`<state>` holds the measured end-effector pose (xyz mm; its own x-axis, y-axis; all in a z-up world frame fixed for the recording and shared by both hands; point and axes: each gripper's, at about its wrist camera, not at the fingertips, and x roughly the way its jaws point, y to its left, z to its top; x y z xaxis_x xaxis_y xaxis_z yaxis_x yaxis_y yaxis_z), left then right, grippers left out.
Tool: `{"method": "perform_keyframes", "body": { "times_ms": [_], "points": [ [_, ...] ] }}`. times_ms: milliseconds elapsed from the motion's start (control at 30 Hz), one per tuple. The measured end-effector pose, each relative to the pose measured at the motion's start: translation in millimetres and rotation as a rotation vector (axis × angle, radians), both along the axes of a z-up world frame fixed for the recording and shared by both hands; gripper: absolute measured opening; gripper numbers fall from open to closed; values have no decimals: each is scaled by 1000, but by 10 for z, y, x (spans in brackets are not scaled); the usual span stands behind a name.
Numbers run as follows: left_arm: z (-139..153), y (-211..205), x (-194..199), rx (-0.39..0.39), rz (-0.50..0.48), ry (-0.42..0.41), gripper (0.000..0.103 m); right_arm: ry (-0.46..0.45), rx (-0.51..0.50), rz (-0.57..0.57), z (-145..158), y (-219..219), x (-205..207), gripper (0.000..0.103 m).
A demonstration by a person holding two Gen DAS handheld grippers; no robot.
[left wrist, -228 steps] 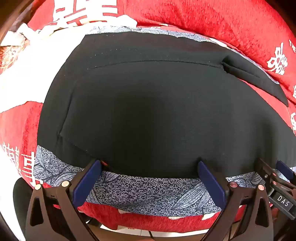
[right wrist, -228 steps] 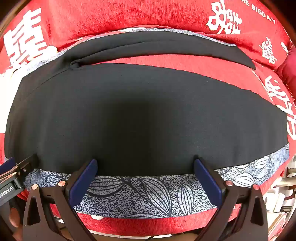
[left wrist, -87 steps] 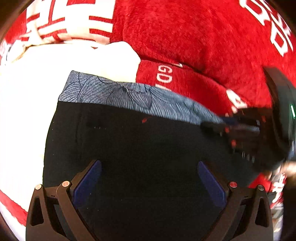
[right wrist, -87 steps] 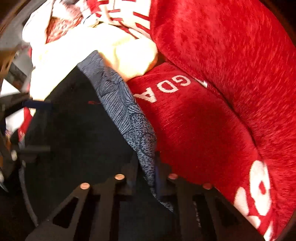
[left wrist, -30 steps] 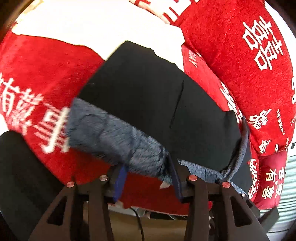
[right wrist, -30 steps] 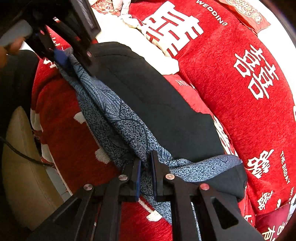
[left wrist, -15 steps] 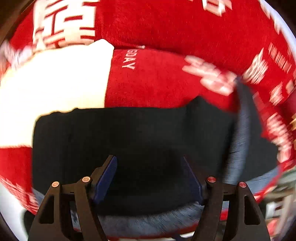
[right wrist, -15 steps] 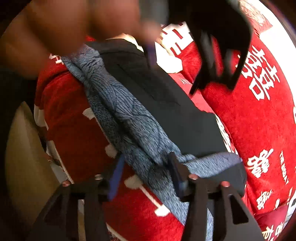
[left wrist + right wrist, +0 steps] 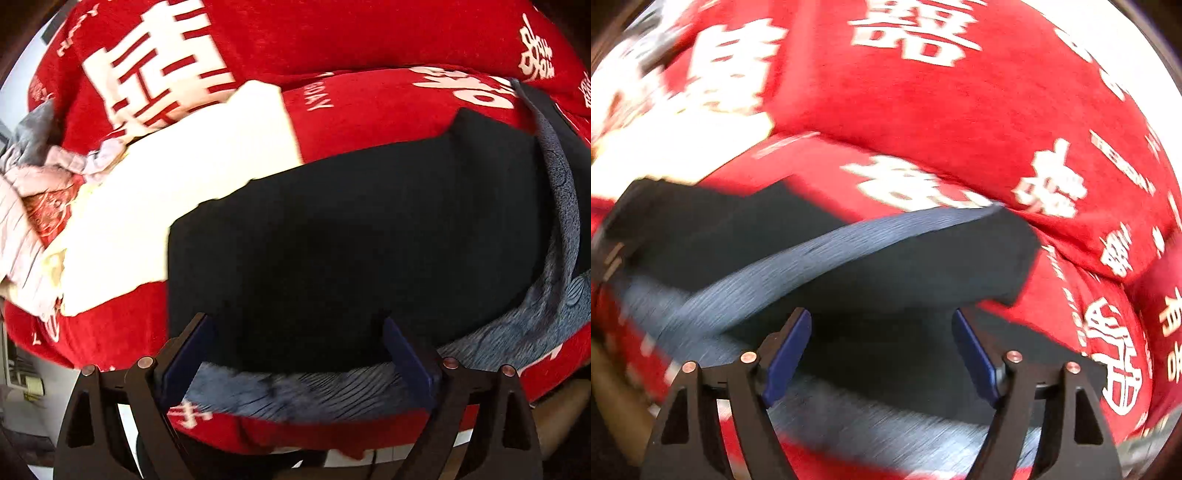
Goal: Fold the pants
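Both the left tongs [image 9: 295, 354] and right tongs [image 9: 879, 350] gape wide and empty just short of the folded pants [image 9: 332, 240] on the sofa [image 9: 369, 37], whose loose patterned edge [image 9: 849, 240], lying ahead, could snag a finger and undo the fold.

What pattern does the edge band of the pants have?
The band is blue-grey with a fine speckled and leaf-line print, clearest in the left wrist view.

Black pants [image 9: 332, 229], blue-grey patterned trim [image 9: 561, 221]
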<state>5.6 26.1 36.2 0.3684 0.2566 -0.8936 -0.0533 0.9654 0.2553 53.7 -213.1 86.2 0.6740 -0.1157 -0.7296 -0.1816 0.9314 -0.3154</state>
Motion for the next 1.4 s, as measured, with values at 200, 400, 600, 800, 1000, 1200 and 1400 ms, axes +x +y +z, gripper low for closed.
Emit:
{"method": "perform_keyframes", "body": {
  "times_ms": [200,400,600,800,1000,1200,1400],
  "points": [
    [65,60,171,-39,75,6,94,110,119,-318,10,-408,1301,90],
    [137,-788,572,-39,-76,-3,94,327,-28,-423,-496,-191,2136,90],
    [-137,-1156,731,-18,-119,84,95,386,-68,-504,-681,-338,2265,90],
    [-194,-771,535,-111,-48,107,103,391,188,-505,-456,-865,1941,20],
    [-151,-469,267,-49,-6,102,103,256,265,-571,-58,-1283,1064,8],
    [4,-314,127,-28,21,63,103,138,303,-642,154,-1677,-30,7],
    [184,-722,317,-108,-34,24,103,78,335,-638,19,-1940,-511,7]
  ]
}}
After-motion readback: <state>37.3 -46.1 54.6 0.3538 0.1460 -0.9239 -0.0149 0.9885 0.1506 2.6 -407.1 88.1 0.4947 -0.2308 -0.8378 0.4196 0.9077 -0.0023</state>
